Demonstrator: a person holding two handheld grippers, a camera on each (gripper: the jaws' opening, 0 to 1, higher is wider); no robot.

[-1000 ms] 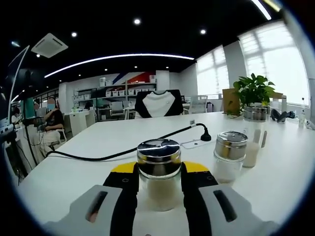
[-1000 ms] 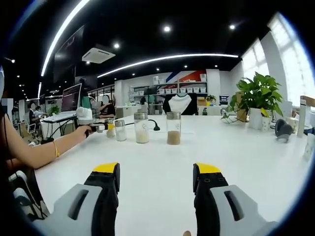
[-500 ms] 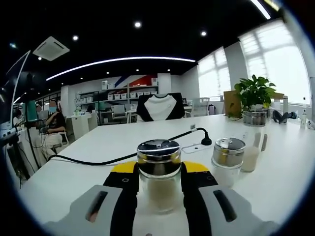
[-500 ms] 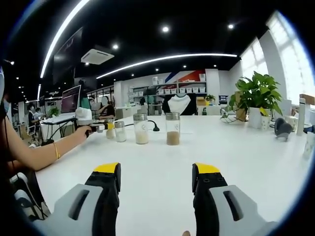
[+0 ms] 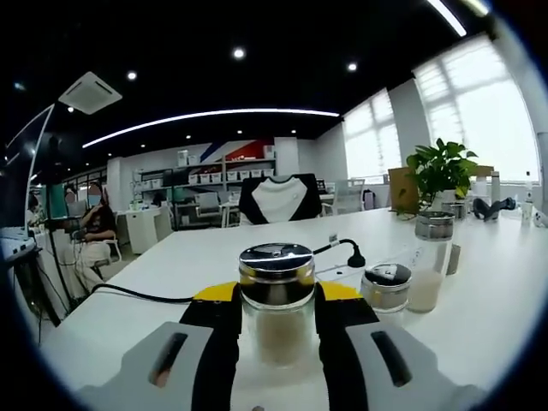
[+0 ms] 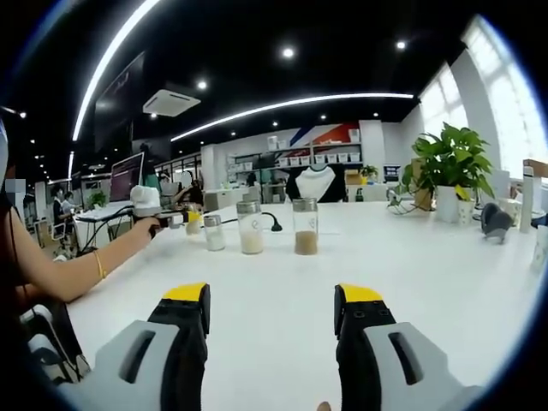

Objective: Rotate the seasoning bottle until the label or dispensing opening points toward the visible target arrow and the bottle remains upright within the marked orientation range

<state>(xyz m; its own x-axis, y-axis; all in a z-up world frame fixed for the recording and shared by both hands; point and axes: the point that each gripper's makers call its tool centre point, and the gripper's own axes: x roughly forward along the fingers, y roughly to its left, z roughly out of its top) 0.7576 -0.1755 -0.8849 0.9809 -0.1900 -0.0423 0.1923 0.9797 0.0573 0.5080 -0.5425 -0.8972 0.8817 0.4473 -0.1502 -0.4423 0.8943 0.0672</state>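
Note:
The seasoning bottle is a clear glass jar of pale powder with a shiny steel lid. It stands upright between the black, yellow-tipped jaws of my left gripper, which is shut on its sides. In the right gripper view, a hand holds that left gripper far off at the left, and I cannot make out the bottle in it. My right gripper hovers low over the white table, open with nothing between its fingers.
A small steel-lidded shaker and a tall bottle of white powder stand just right of the held bottle. A black cable crosses the table. A tall bottle of white powder, one of brown powder, and a potted plant stand further off.
The left gripper view has shifted: the small shaker now sits lower and shows its lid top. The bottle stays gripped. The right gripper view is almost unchanged.

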